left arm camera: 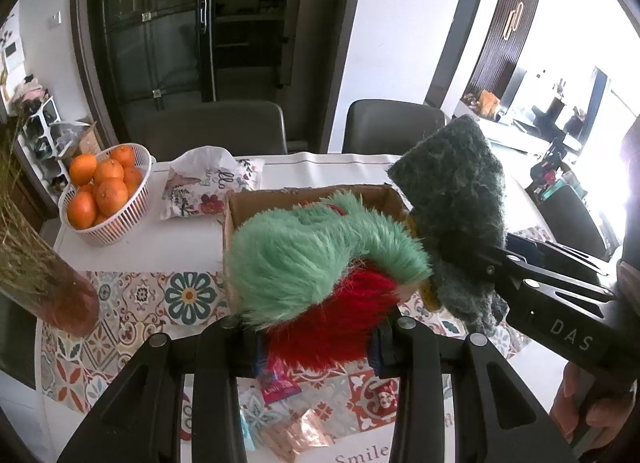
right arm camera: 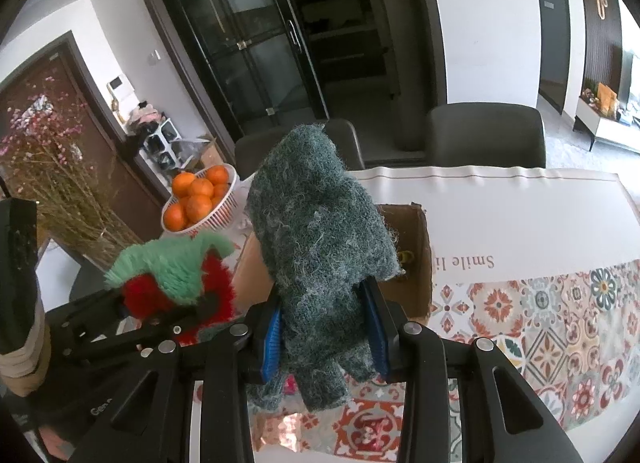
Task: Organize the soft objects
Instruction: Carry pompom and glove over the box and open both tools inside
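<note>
Gripping, left gripper [left arm camera: 316, 343]: my jaws are clamped on the furry green-and-red toy [left arm camera: 320, 263], held above the near side of the cardboard box [left arm camera: 256, 203].
Right gripper [right arm camera: 324, 327]: closed around the dark green knitted cloth [right arm camera: 320, 231], raised over the box's right side.
Box: open, mid-table on the patterned tablecloth [left arm camera: 132, 303].
Far left corner: white basket [left arm camera: 120, 219] of oranges [left arm camera: 108, 187], floral pouch [left arm camera: 208, 191] beside it.

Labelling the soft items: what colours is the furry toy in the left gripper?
Mint green over red; the furry toy shows best in the left wrist view.
</note>
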Available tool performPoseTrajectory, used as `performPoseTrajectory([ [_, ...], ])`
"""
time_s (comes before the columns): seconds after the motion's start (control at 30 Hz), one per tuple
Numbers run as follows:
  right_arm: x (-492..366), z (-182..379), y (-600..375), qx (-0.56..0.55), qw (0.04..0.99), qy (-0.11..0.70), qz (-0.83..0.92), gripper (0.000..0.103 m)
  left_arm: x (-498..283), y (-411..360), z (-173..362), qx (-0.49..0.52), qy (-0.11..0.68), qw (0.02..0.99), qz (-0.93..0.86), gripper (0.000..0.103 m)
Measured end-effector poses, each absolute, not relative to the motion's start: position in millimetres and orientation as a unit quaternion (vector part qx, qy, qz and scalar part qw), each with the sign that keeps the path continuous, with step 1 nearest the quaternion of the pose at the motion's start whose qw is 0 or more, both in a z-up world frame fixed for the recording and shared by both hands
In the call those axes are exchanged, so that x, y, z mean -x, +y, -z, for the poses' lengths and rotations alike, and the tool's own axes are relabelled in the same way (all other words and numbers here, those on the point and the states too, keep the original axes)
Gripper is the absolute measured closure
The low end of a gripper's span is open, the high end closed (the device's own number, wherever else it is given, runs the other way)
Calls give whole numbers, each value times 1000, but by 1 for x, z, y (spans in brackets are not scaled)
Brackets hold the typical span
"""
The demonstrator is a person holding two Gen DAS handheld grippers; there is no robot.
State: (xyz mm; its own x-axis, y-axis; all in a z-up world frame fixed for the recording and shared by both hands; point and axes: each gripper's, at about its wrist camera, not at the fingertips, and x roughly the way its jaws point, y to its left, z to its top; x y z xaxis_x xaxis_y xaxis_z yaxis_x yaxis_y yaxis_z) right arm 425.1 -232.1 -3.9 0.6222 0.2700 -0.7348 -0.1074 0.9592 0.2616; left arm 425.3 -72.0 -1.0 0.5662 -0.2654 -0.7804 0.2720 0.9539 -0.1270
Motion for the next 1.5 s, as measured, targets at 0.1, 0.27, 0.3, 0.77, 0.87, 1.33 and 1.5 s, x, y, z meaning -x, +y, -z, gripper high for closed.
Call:
performPoseTrajectory([
  [0.1,-437,7,-231,-91,892,431,-107,66,-436,-73,4,-6,446,882,151,66],
  [0.27,-459,18,-230,-82,881,453,-111,66,-457,-74,13,-12,461,875,149,66],
  [0.3,-464,21,-229,-79,878,458,-112,66,-460,-74,16,-13,464,874,147,66],
  [0.77,-517,69,-224,-55,842,523,-122,65,-506,-80,58,-25,515,845,141,66],
  [0.87,-526,82,-225,-49,832,538,-124,65,-516,-83,66,-33,524,839,141,66],
  [1.33,-555,127,-224,-38,801,581,-139,65,-545,-89,108,-31,574,806,142,66],
  [1.5,-558,139,-221,-19,796,589,-138,57,-547,-91,117,-42,583,799,142,58],
])
